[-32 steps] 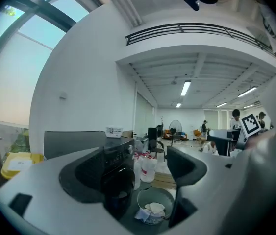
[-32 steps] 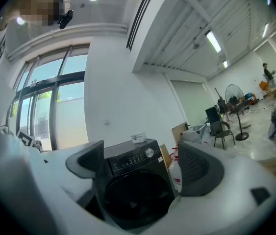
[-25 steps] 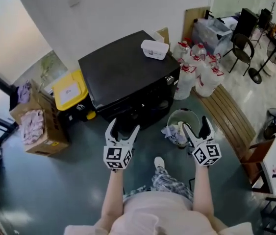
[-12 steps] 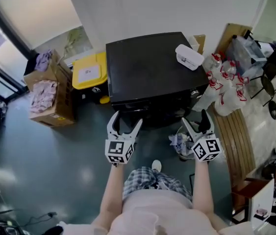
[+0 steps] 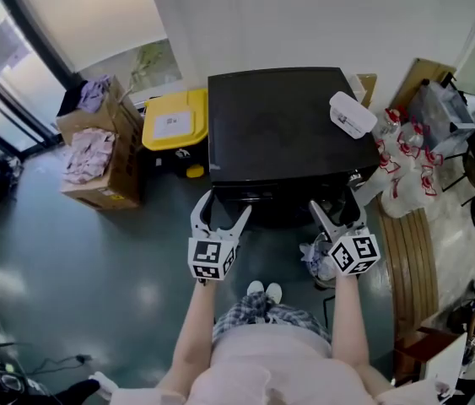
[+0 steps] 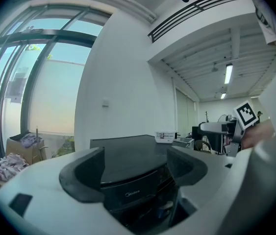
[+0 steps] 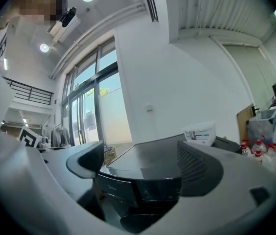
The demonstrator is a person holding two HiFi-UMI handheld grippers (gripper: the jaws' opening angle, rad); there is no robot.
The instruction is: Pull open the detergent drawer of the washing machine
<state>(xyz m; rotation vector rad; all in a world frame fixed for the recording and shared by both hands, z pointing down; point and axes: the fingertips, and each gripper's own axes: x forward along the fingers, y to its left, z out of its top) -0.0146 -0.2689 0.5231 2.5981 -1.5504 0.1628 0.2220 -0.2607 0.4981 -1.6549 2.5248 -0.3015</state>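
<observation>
Drawer: somewhere along the top band of the washing machine (image 5: 279, 133) front, facing the person; seam too dark to pick out, nothing pulled forward (so judged shut).
Progress: nothing done yet; reach, grip and pull all left.
Machine: boxy, black, flat glossy top; smooth front panel (image 6: 128, 190) with a small pale logo.
Left claw (image 5: 220, 211): spread wide, nothing between the dark padded jaws; just short of the front's left part, not touching.
Right claw (image 5: 336, 209): likewise spread and empty, ribbed pad on one jaw; near the front's right part.
On top: white lidded plastic box (image 5: 353, 114) at the right rear corner.
Around: yellow-lidded bin (image 5: 174, 122) and cardboard box (image 5: 102, 154) of cloth to the left; clear bottles (image 5: 402, 171) to the right; dull grey-green floor (image 5: 94, 268).
</observation>
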